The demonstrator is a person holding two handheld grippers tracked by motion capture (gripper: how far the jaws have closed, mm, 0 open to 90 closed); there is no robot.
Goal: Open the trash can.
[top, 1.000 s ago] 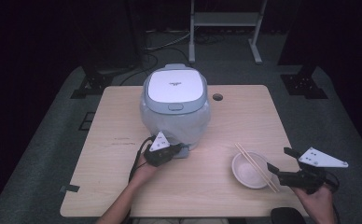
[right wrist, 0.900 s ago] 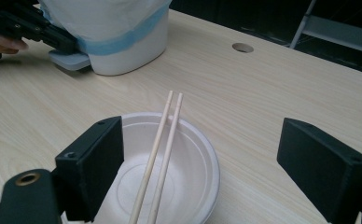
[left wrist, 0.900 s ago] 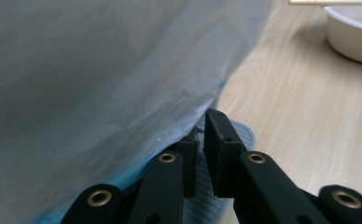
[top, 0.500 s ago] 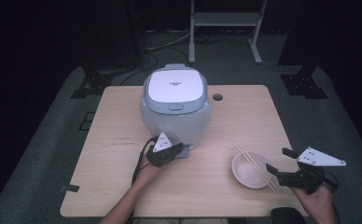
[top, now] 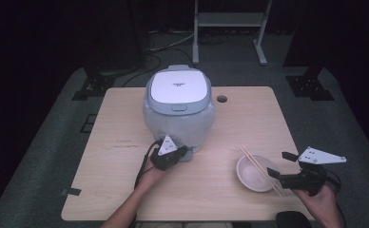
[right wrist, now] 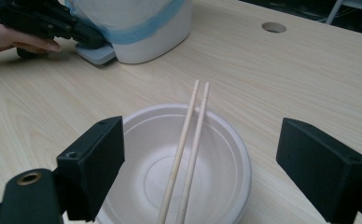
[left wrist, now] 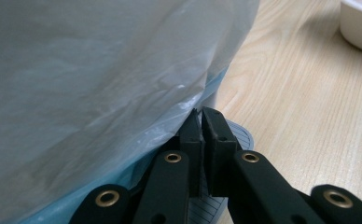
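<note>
One rice cooker (top: pixel 179 111), one white bowl (top: pixel 255 173), two chopsticks (top: pixel 261 169) and two grippers are counted on the single wooden table (top: pixel 249 118). The cooker stands at the table's middle, towards the far edge, its lid closed and its body wrapped in a translucent plastic film (left wrist: pixel 100 65) with a blue lower edge. The bowl sits near the front right corner – the chopsticks are laid side by side across its rim, one end reaching out over the table. One round hole (top: pixel 221 99) is seen in the tabletop beside the cooker.

The left gripper (top: pixel 170 154) is held at the cooker's front base, over a grey tab (left wrist: pixel 242 137) that juts from the bottom. In the left gripper view the jaws of the left gripper (left wrist: pixel 201 122) are pressed together at the film's lower edge; whether film is actually pinched between them cannot be told. The right gripper (top: pixel 280 167) is held at the bowl's right side, its jaws spread wide – in the right gripper view they frame the bowl (right wrist: pixel 179 163) and chopsticks (right wrist: pixel 188 140) without touching either.

The cooker's far side is hidden, and its base is cut off in the gripper views. The lettering on the lid is too small to be read.

Compared with a second ago, the bowl, chopsticks and cooker are unmoved; the left gripper has been kept at the cooker's base and the right gripper beside the bowl, with only slight shifts.
</note>
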